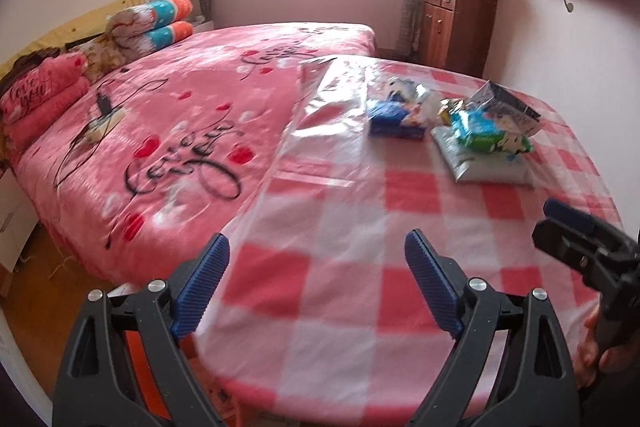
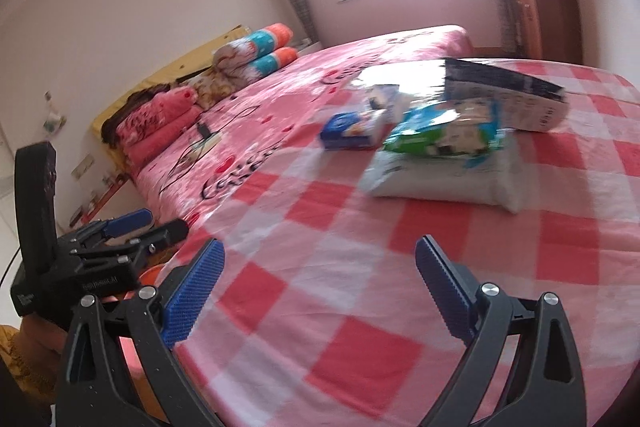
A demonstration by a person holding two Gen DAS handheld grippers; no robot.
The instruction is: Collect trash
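Left tool: we see its jaws spread wide, nothing between them, over the near edge of the tabletop.
Right tool: also spread and empty, pointing at the trash from a little nearer.
Trash: it sits in a loose heap on the far right part of the checked tabletop, well apart from both tools.
Count, wrappers: we make out a blue pack, a green bag, a white pouch under the green bag, a grey bag behind it, and crumpled bits too blurred to count.
Count, tools: two.
Risk, slip: the tabletop has a glossy plastic cover; we judge a pinch on a flat pouch could skid or drag the cover.
Risk, topple: lifting the white pouch first would likely spill the green bag off it.
Risk, clash: both tools heading for one heap could bump.
Risk, crush: half-empty bags may fold and slide out of the pads.
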